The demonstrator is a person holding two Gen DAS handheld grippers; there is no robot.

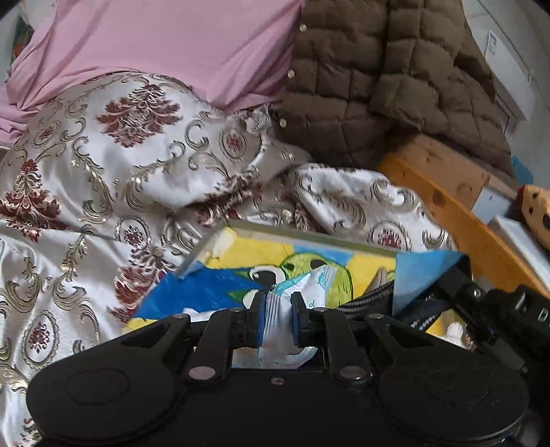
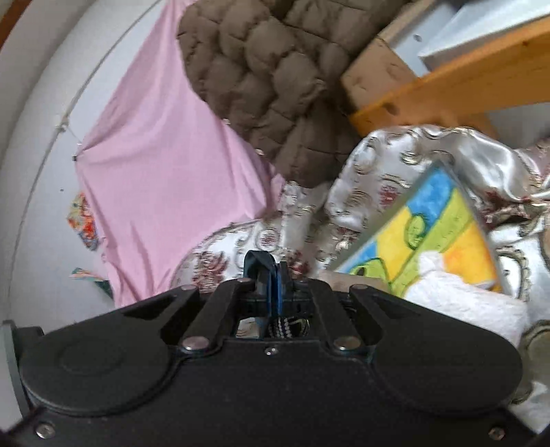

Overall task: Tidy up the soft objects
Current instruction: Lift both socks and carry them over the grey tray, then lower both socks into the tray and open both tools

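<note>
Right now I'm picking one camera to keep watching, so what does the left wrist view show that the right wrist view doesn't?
Only the left wrist view shows the left gripper pinching a white patterned packet, with the right gripper holding the blue bag from the side.

Only the right wrist view shows a white towel and the right gripper shut on a blue strap.

Both show the parrot picture, pink cloth, brown quilted jacket, patterned silver bedspread and wooden frame.

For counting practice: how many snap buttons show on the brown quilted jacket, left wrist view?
3, along the left edge of the brown quilted jacket: top snap button, middle snap button, bottom snap button. More may be hidden.
</note>
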